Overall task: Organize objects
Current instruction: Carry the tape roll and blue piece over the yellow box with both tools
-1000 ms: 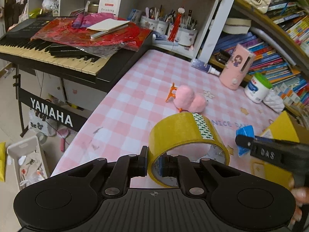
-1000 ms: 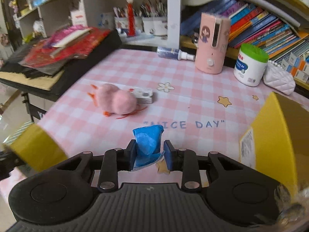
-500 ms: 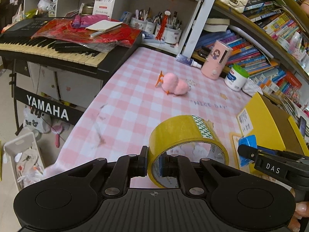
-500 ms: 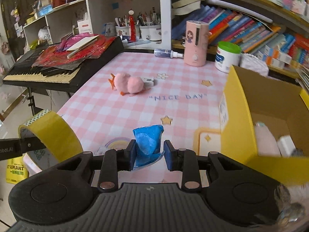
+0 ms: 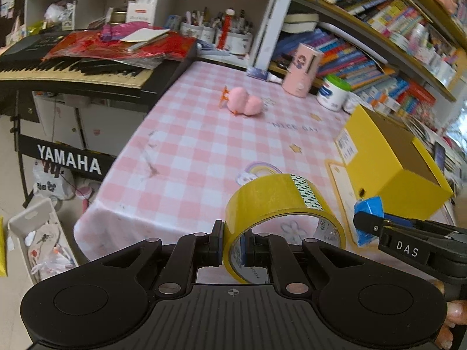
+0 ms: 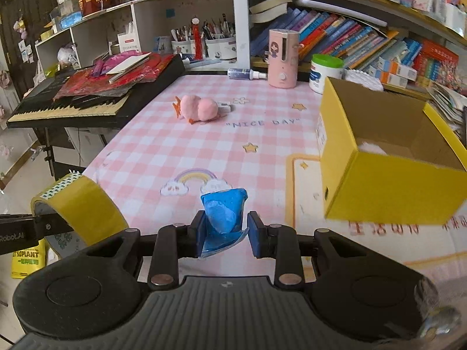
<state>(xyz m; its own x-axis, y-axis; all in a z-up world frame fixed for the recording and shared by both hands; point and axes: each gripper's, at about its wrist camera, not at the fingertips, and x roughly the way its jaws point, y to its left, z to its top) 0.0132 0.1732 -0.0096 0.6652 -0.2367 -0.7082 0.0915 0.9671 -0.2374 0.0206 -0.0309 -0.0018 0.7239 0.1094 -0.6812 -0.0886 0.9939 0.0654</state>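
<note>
Left wrist view: left gripper [image 5: 233, 246] is clamped on the wall of a yellow tape roll [image 5: 280, 204], one finger outside the ring and one inside the core; the roll is carried above the near edge of the pink checked tablecloth [image 5: 204, 145]
Right wrist view: right gripper [image 6: 224, 230] is closed on a small blue cup [image 6: 224, 213], mouth downward as far as can be judged, its loose foil lid curling out below the fingers
Yellow cardboard box [image 6: 388, 186]: stands open on the right side of the table, near the right gripper; something pale lies inside, too blurred to name
Tape roll, handling: judged light and fairly stiff; the smooth outer face may slip, so the present hold across the wall, through the core, looks the secure one
Blue cup, handling: judged very light and thin-walled, easily crushed; best held low across the body with gentle pressure, as now
Pink pompom hair clip [image 6: 198, 109]: lies far on the cloth, left of centre; soft and light, best taken at the orange clip
Likely destination: the box, judged from the task
</note>
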